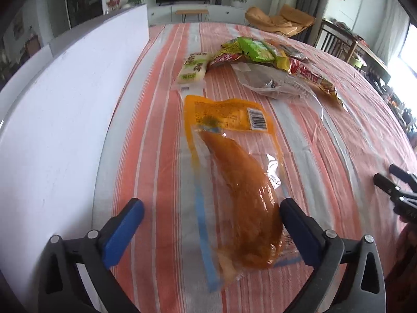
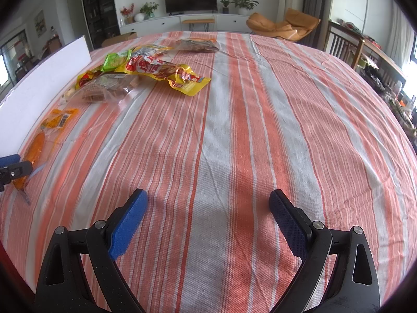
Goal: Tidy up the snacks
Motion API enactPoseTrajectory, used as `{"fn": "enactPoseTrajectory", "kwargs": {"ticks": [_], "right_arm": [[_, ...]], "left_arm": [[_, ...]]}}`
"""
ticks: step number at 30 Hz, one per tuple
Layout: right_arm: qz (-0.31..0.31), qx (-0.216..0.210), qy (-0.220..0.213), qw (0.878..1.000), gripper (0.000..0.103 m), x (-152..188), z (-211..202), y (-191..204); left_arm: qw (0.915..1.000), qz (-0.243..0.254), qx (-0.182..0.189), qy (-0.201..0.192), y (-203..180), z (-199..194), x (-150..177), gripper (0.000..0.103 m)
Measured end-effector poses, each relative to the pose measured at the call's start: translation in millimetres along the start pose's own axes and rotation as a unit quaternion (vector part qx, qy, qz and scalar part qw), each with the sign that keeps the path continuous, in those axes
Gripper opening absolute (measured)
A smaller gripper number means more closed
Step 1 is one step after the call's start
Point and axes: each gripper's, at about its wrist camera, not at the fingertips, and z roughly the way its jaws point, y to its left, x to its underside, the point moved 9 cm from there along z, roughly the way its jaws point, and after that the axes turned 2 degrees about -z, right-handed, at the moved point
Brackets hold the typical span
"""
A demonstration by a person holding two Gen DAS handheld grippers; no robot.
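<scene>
A clear vacuum pack with an orange label and a golden-brown piece of meat [image 1: 234,172] lies flat on the striped cloth. My left gripper [image 1: 211,204] stands open around its near end, and the right pad sits close beside the pack without pressing it. Farther back is a loose pile: a white and green packet [image 1: 192,67], a green packet [image 1: 250,48], a clear bag [image 1: 276,83] and a yellow and red bag [image 1: 310,74]. My right gripper [image 2: 208,195] hangs open over bare cloth, holding nothing. In its view, the meat pack [image 2: 36,146] is at far left and the pile [image 2: 166,74] at upper left.
A white board [image 1: 65,120] stands upright along the table's left side. The orange and grey striped cloth [image 2: 234,130] covers the whole table. A dark snack pack [image 2: 198,44] lies near the far edge. Chairs and a wooden bench stand beyond the table on the right.
</scene>
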Motion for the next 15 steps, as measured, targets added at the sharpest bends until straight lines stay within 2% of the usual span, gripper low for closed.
{"fn": "enactPoseTrajectory", "kwargs": {"ticks": [4, 15], "right_arm": [[0.000, 0.000, 0.000, 1.000, 0.096, 0.0, 0.1, 0.0], [0.000, 0.000, 0.000, 1.000, 0.096, 0.2, 0.2, -0.1]], "left_arm": [[0.9998, 0.001, 0.002, -0.018, 1.3, -0.5, -1.9, 0.103], [0.9997, 0.005, -0.002, -0.024, -0.6, -0.3, -1.5, 0.103]]}}
